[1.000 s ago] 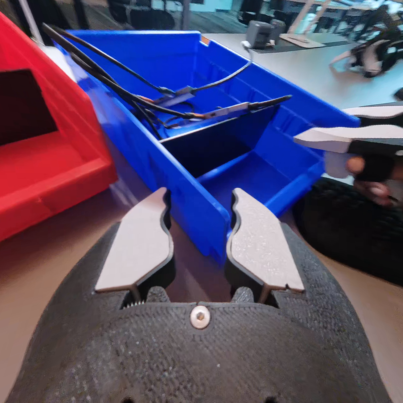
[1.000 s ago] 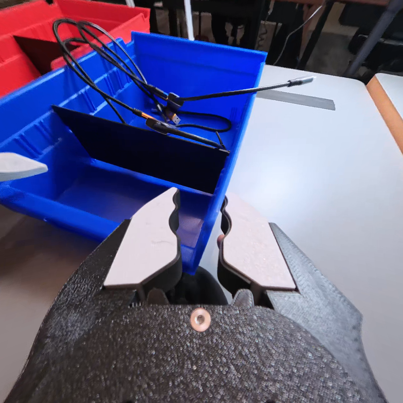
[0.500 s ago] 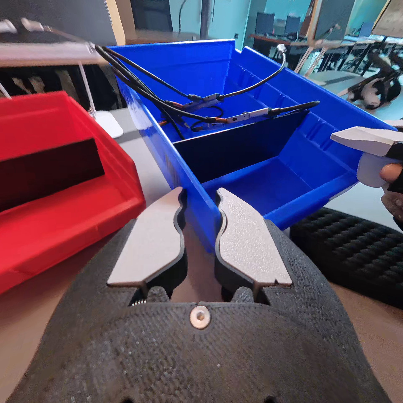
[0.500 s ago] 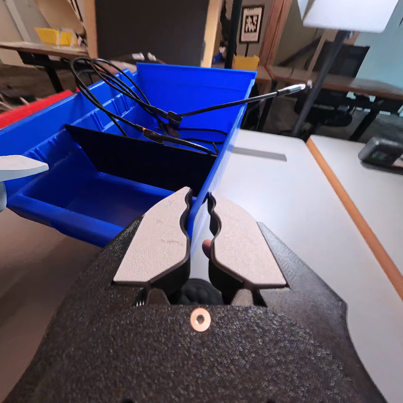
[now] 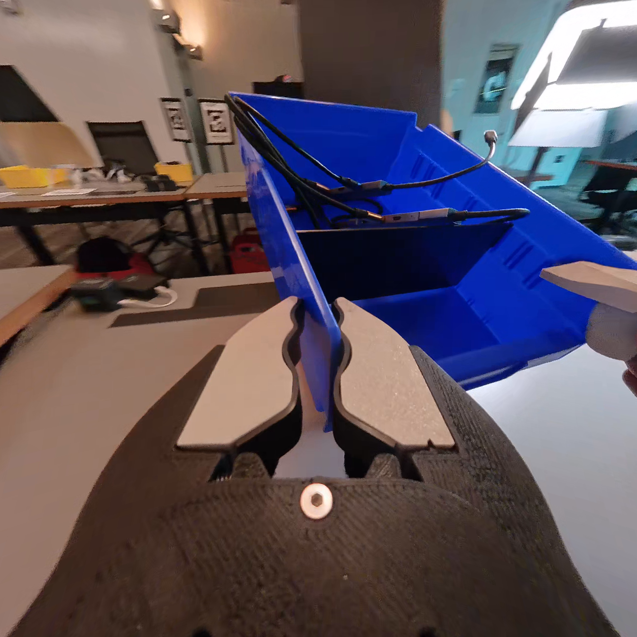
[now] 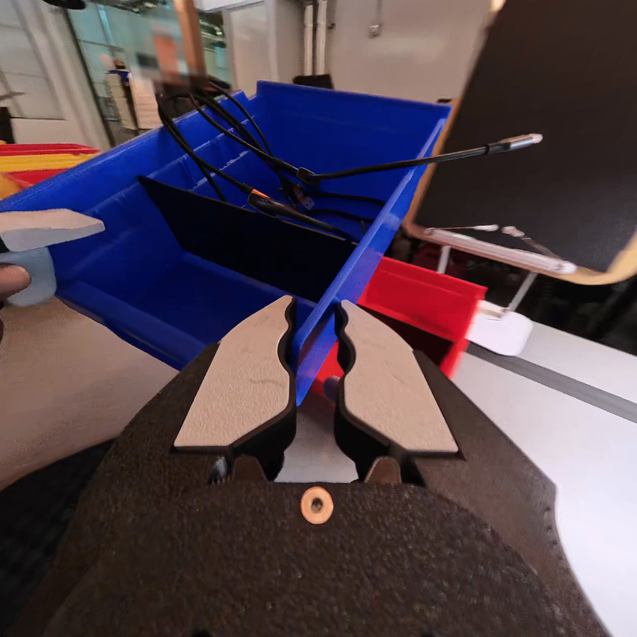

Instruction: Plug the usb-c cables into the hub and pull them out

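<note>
Black cables (image 5: 344,179) lie tangled in blue bin (image 5: 448,317).

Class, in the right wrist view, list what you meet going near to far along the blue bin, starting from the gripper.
right gripper → blue bin, empty front compartment → black divider → cables → bin's back wall.
</note>
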A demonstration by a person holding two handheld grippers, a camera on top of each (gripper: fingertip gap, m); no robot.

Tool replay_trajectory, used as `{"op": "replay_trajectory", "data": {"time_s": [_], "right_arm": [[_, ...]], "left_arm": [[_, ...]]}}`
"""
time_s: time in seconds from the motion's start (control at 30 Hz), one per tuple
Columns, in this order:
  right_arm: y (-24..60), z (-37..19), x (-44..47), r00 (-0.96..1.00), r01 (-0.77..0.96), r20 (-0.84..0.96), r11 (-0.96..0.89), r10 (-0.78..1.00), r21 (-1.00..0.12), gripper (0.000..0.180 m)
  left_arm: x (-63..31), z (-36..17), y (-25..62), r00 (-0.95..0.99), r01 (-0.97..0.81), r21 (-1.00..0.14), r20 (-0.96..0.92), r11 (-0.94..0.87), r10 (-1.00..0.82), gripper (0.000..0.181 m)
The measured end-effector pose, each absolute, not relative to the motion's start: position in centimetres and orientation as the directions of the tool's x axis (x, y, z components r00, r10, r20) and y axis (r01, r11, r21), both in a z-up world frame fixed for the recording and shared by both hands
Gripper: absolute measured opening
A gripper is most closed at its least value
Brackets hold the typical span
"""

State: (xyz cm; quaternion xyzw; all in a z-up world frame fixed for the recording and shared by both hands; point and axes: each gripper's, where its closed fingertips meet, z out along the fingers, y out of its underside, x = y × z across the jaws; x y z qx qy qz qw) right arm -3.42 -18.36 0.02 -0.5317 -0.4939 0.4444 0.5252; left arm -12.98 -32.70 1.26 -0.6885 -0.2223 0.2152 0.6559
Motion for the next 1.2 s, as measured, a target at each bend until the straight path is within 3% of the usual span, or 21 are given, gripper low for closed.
{"op": "replay_trajectory", "data": {"time_s": [0.27, 0.57, 0.67, 0.73, 0.83, 0.93, 1.1, 1.17, 1.2], "right_arm": [[-26.7, -8.5, -12.7, -0.061, 0.232, -0.047, -0.032, 0.997, -0.972, 0.027], [-24.2, -15.7, -13.9, -0.065, 0.401, -0.012, 0.015, 0.998, -0.916, 0.031], [-23.5, -15.1, -11.5, -0.172, 0.437, 0.018, 0.092, 0.985, -0.895, 0.032], [-22.2, -13.2, -9.3, -0.244, 0.409, 0.071, 0.169, 0.967, -0.897, 0.036], [-18.7, -11.6, -6.5, -0.333, 0.43, 0.173, 0.313, 0.927, -0.847, 0.036], [-14.7, -13.4, -6.3, -0.417, 0.52, 0.346, 0.533, 0.841, -0.667, 0.042], [-12.4, -20.6, -8.9, -0.632, 0.583, 0.387, 0.741, 0.671, -0.333, 0.051], [-11.0, -21.8, -9.7, -0.626, 0.601, 0.437, 0.757, 0.646, -0.257, 0.031], [-10.9, -21.7, -9.6, -0.625, 0.6, 0.433, 0.754, 0.649, -0.265, 0.03]], "left_arm": [[-22.2, -5.2, -41.5, 0.654, 0.156, -0.981, 0.017, -0.113, 0.756, 0.007], [-25.2, -15.0, -38.2, 0.655, 0.355, -0.93, 0.174, -0.095, 0.735, 0.01], [-24.4, -14.9, -36.9, 0.731, 0.316, -0.935, 0.134, -0.158, 0.67, 0.02], [-23.8, -11.8, -37.1, 0.761, 0.15, -0.968, -0.017, -0.201, 0.649, 0.03], [-20.4, -8.8, -35.3, 0.859, -0.096, -0.923, -0.267, -0.373, 0.438, 0.024], [-15.5, -11.6, -32.3, 0.968, -0.161, -0.805, -0.24, -0.571, 0.066, 0.034], [-14.7, -20.5, -30.8, 0.909, -0.396, -0.38, -0.292, -0.836, -0.298, 0.053], [-14.5, -22.4, -30.1, 0.892, -0.443, -0.317, -0.247, -0.839, -0.377, 0.038], [-14.3, -22.7, -29.7, 0.893, -0.445, -0.32, -0.225, -0.837, -0.389, 0.034]]}}
